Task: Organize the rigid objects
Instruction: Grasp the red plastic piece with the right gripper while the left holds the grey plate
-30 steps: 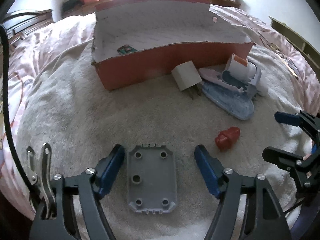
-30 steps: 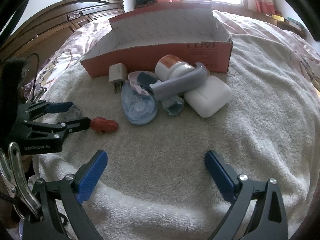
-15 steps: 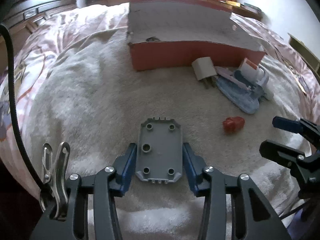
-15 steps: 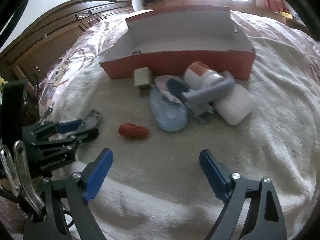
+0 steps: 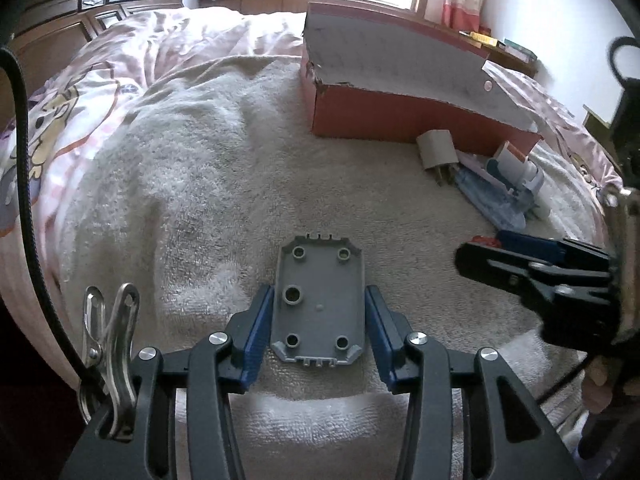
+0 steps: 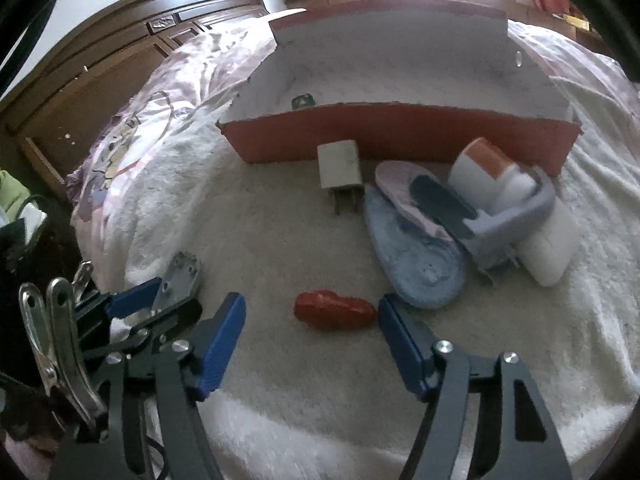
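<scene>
My left gripper (image 5: 319, 326) is shut on a flat grey plastic plate (image 5: 319, 300) with round holes, its blue pads pressing both long edges above the towel. The same grey plate (image 6: 182, 280) shows in the right wrist view at the lower left, between the left gripper's fingers (image 6: 136, 300). My right gripper (image 6: 312, 334) is closing around a small red object (image 6: 334, 310) that lies on the towel between its jaws; the pads stand apart from it. An open red cardboard box (image 6: 400, 136) sits beyond, its far flap raised.
A white plug adapter (image 6: 340, 168), a pale blue insole (image 6: 416, 264), a pink and navy insole (image 6: 404, 196), a lint roller (image 6: 500, 196) and a white case (image 6: 548, 248) lie in front of the box. A small green item (image 6: 303, 101) is inside. A wooden headboard (image 6: 100, 80) stands at left.
My left gripper closed on the grey plate and carried it across the bed. My right gripper moved over to the red object and narrowed its jaws around it.
</scene>
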`<state>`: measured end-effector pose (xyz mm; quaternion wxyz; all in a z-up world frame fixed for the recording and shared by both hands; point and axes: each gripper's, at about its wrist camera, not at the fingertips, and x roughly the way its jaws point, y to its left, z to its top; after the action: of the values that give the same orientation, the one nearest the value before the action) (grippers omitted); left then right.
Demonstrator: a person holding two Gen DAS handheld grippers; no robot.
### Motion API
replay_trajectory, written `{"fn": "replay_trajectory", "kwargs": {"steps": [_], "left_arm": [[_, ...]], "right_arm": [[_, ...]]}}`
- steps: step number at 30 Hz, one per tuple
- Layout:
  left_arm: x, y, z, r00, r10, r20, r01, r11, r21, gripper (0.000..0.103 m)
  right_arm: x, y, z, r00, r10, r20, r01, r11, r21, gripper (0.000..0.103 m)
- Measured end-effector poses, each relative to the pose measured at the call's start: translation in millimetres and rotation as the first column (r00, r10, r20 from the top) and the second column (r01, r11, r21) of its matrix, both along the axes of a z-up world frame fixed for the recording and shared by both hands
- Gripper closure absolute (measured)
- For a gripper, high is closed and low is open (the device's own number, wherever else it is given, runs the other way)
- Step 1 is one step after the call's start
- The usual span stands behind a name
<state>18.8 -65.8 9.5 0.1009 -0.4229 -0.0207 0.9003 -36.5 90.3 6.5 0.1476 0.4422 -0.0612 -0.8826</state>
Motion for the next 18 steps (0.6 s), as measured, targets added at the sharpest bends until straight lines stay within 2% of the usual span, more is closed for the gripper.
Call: {"fn": "replay_trajectory", "kwargs": {"steps": [6,9,11,13,14,18], "left_arm": [[-1,-3,-1,1.0,0.002,-0.002,-0.002,1.0,0.019,0.057],[0,-3,-2,1.0,0.008,-0.004,-0.008,1.0,0.018,0.057],[0,-1,-2,1.0,0.007,-0.008,-0.007,1.0,0.01,0.057],[1,-1,-3,1.0,0.007,-0.011,-0.007,1.0,0.005,0.057],[1,-1,-3,1.0,0.008,-0.012,-0.008,1.0,0.001,0.057],[1,1,-3,1.0,0.012,-0.015,-0.012,1.0,-0.014,0.057]], "right_arm": [[3,-12,-6,0.999,0.001,-0.043,0.003,0.996,0.085,0.029],[6,-12,-6,0.998,-0.001,-0.058,0.006,0.996,0.092,0.03],[7,-9,-6,0.998,-0.02,-0.067,0.026,0.996,0.091,0.039],[9,-6,-6,0.996,-0.041,-0.081,0.05,0.993,0.11,0.056],[10,-4,-6,0.995,-0.045,-0.087,0.055,0.991,0.118,0.059],[12,-3,-6,0.995,-0.036,-0.097,0.048,0.991,0.125,0.059]]}}
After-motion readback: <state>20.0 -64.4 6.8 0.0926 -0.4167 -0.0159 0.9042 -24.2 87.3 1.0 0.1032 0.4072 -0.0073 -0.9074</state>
